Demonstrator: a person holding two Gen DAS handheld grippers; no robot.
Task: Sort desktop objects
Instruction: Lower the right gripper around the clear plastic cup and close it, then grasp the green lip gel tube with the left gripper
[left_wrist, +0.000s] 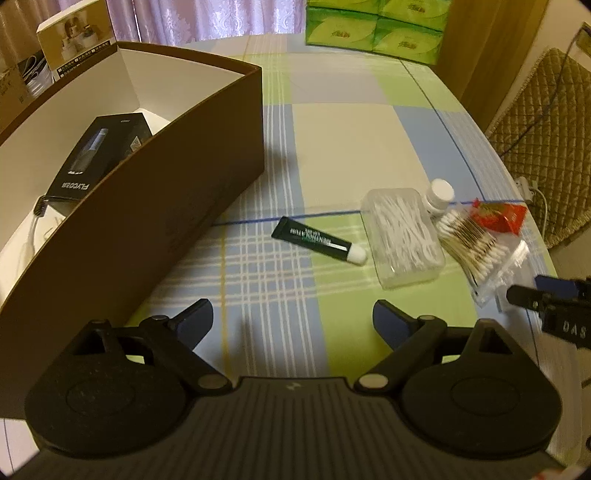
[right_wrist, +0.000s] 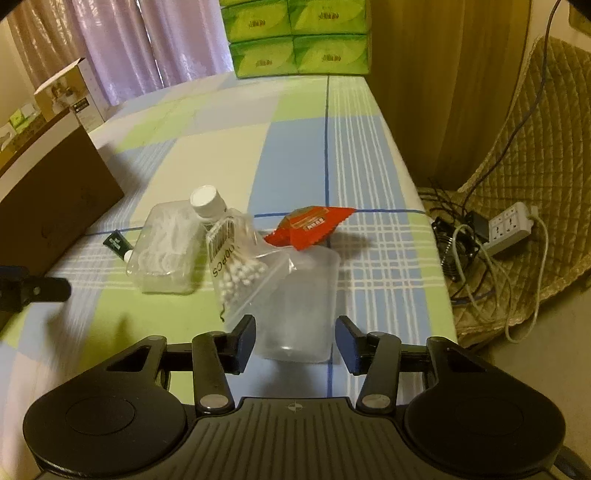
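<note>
Cup (right_wrist: 299, 302) of clear plastic sits low in the middle of the right wrist frame, between the wide-open fingers of the right claw (right_wrist: 295, 339), not yet gripped.

Both claws hold nothing; the left claw (left_wrist: 291, 321), at the bottom of its own frame, is spread wide over bare tablecloth (left_wrist: 351, 140). A bag of cotton swabs (right_wrist: 240, 258) leans against the cup's rim, and a red packet (right_wrist: 310, 225) lies just behind it, so closing now could pinch the bag or tip the thin, see-through cup over. Left of the bag are a clear box of white sticks (right_wrist: 166, 251), a white-capped bottle (right_wrist: 207, 201) and a dark tube (left_wrist: 317, 240). At the upper left of the left wrist frame, the brown box (left_wrist: 155, 206) already holds a black carton (left_wrist: 99, 155).
</note>
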